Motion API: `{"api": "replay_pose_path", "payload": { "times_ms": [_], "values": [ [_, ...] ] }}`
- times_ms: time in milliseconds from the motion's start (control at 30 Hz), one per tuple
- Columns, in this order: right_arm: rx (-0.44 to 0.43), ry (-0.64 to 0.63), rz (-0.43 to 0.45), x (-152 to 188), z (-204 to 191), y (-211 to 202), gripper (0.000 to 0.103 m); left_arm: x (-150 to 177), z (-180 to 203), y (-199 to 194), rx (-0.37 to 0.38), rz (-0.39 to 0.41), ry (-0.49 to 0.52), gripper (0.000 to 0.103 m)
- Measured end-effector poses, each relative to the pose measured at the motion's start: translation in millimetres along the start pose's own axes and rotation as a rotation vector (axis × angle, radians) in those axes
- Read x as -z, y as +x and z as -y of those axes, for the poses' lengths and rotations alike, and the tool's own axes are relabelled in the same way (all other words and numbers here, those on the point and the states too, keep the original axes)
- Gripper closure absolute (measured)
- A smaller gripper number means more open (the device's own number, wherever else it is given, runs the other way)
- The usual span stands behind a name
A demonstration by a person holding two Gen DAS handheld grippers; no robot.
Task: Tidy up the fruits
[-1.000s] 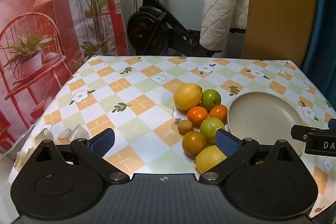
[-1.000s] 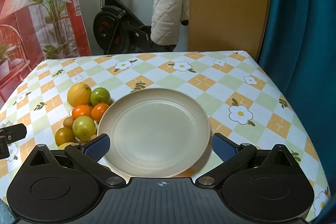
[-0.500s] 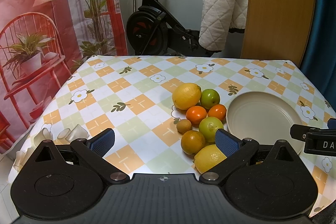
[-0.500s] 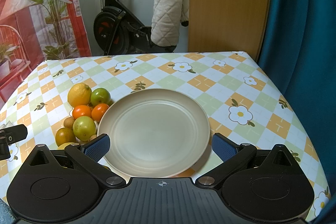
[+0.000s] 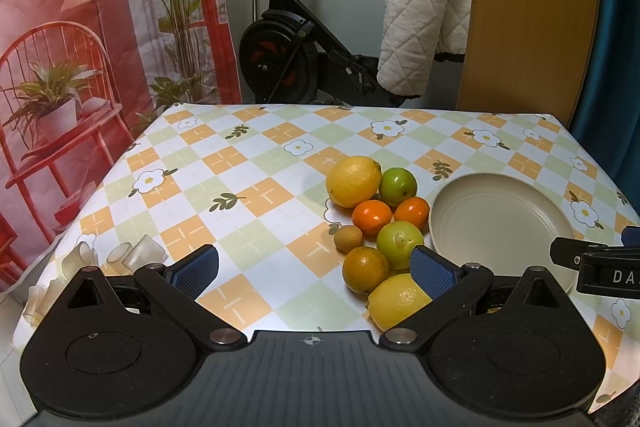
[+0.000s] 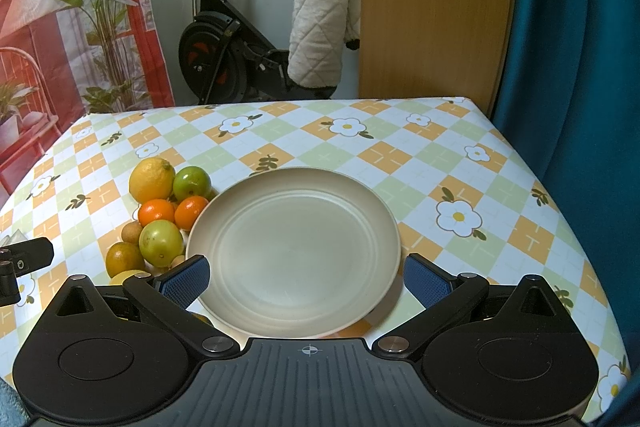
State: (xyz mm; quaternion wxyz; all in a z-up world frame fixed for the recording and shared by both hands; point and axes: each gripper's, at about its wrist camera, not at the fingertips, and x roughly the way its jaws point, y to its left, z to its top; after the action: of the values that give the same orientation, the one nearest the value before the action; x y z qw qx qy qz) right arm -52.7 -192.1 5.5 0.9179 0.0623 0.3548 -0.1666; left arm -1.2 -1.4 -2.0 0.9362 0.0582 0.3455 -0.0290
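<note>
A cluster of fruit lies on the checked tablecloth: a big lemon (image 5: 353,180), a green apple (image 5: 397,181), two small oranges (image 5: 372,214), a yellow-green apple (image 5: 399,238), a darker orange (image 5: 365,268), a small brown fruit (image 5: 348,238) and a near lemon (image 5: 396,301). An empty beige plate (image 6: 294,251) sits just right of them. My left gripper (image 5: 316,269) is open above the near table edge, its right finger over the near lemon. My right gripper (image 6: 306,279) is open, straddling the plate's near rim. Neither holds anything.
The table (image 5: 248,187) has a flowered checked cloth with bare room left of the fruit. Beyond its far edge stand an exercise bike (image 5: 296,59), a quilted blanket (image 5: 420,27), a wooden panel (image 5: 528,11) and a teal curtain (image 6: 576,39). The right gripper's tip (image 5: 592,263) shows at the left view's right edge.
Both views have shifted only slightly; the fruit and plate sit a touch lower and nearer in the frames. Both grippers stay open and nothing has been grasped.
</note>
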Motion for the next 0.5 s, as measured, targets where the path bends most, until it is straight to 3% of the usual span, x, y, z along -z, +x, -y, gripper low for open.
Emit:
{"api": "replay_pose_path", "payload": {
  "times_ms": [500],
  "values": [
    [0.000, 0.000, 0.000, 0.4, 0.2, 1.4, 0.000, 0.2, -0.3, 0.1, 0.001, -0.001, -0.001, 0.000]
  ]
}}
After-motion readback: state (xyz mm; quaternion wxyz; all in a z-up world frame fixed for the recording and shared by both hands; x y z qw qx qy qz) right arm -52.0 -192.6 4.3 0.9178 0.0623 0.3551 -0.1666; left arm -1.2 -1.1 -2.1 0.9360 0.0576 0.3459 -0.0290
